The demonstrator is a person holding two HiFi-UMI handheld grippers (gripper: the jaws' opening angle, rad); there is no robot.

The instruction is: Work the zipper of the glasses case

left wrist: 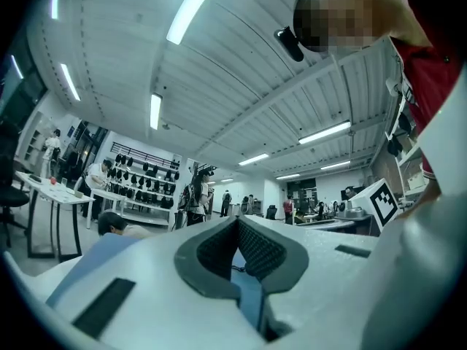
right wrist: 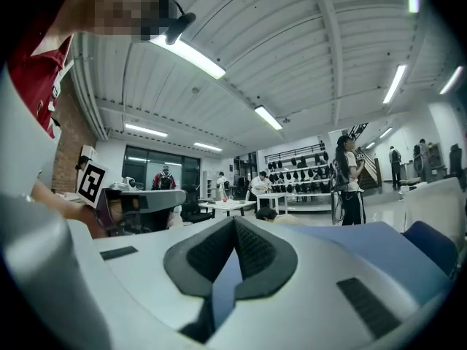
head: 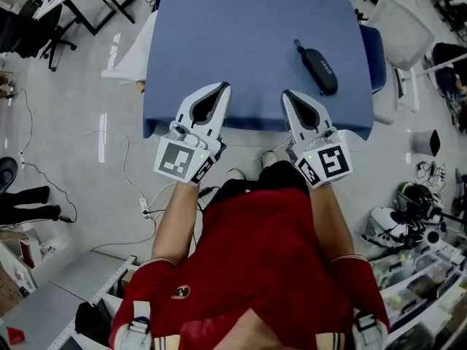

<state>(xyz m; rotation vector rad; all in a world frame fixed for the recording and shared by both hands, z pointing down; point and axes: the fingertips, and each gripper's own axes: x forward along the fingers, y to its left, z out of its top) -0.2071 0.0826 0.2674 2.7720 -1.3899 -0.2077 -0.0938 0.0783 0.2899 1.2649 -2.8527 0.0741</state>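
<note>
The glasses case [head: 318, 67] lies by the table's [head: 241, 42] right edge; the zipper work may be ahead or done. The left gripper [head: 221, 87] and right gripper [head: 289, 93] hover at the near edge, jaws closed, empty.

- left gripper [head: 223, 87]: jaws together, left pads [left wrist: 257, 248] dark and ribbed, meeting at tips, nothing between
- right gripper [head: 287, 93]: jaws together too, right pads [right wrist: 255, 248] tip to tip, nothing between
- both grippers held out ahead of torso [head: 270, 254], side by side but apart, tips angled slightly toward each other
- left marker cube [head: 182, 162] and right marker cube [head: 327, 163] at wrist end, facing up
- left forearm [head: 177, 221] and right forearm [head: 330, 221] bare, stretched forward
- red sleeves [head: 151, 286] on upper arms
</note>
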